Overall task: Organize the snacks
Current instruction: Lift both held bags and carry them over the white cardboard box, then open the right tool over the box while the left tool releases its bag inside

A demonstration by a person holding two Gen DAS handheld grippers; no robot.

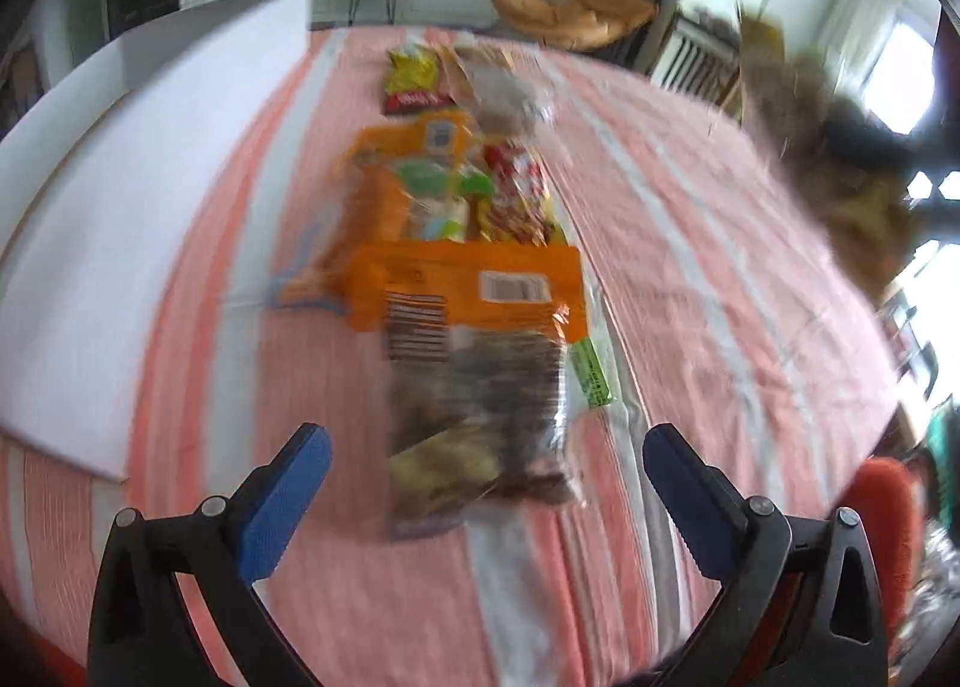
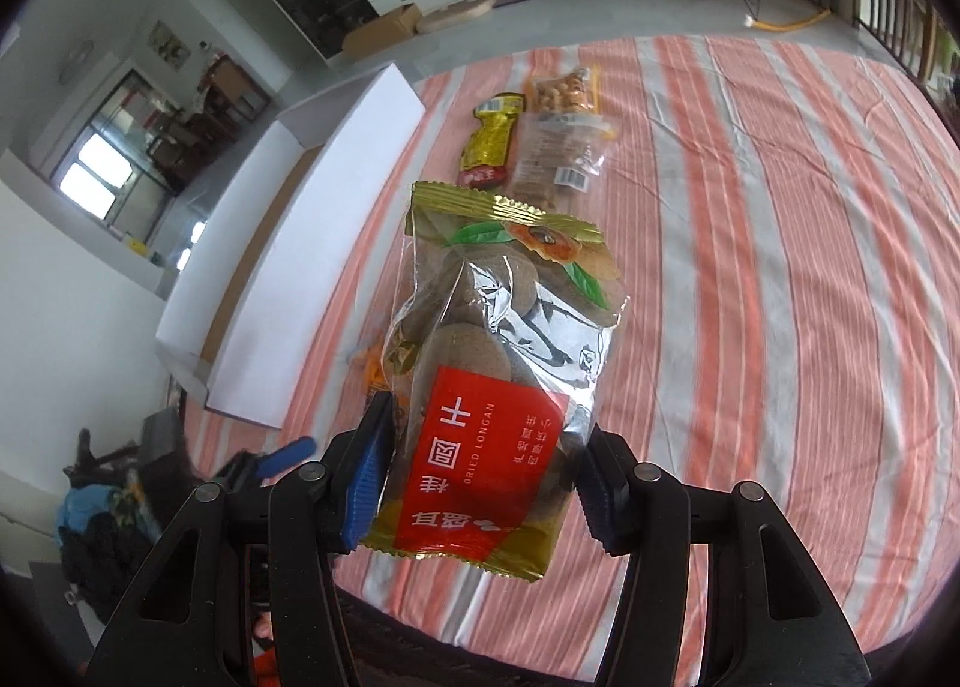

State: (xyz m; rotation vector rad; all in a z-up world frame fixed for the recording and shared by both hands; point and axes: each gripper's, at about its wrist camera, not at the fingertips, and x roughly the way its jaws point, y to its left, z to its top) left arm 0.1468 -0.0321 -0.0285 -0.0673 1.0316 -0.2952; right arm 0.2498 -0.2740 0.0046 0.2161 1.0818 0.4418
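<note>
A big table with a striped pink and white cloth (image 2: 780,267) has a long white box (image 2: 312,243) along its side. A blurry pile of snack packs (image 1: 456,243) lies on the cloth. The right claw (image 2: 480,483) squeezes a dried longan bag (image 2: 498,363), held up above the cloth. The left claw (image 1: 486,483) is wide open, holding nothing, just above the pile

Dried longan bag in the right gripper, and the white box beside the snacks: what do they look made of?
Dried longan bag: thin glossy clear plastic film, crinkled with glare, gold crimped ends. White box: probably matte cardboard, brown inside face showing.
</note>
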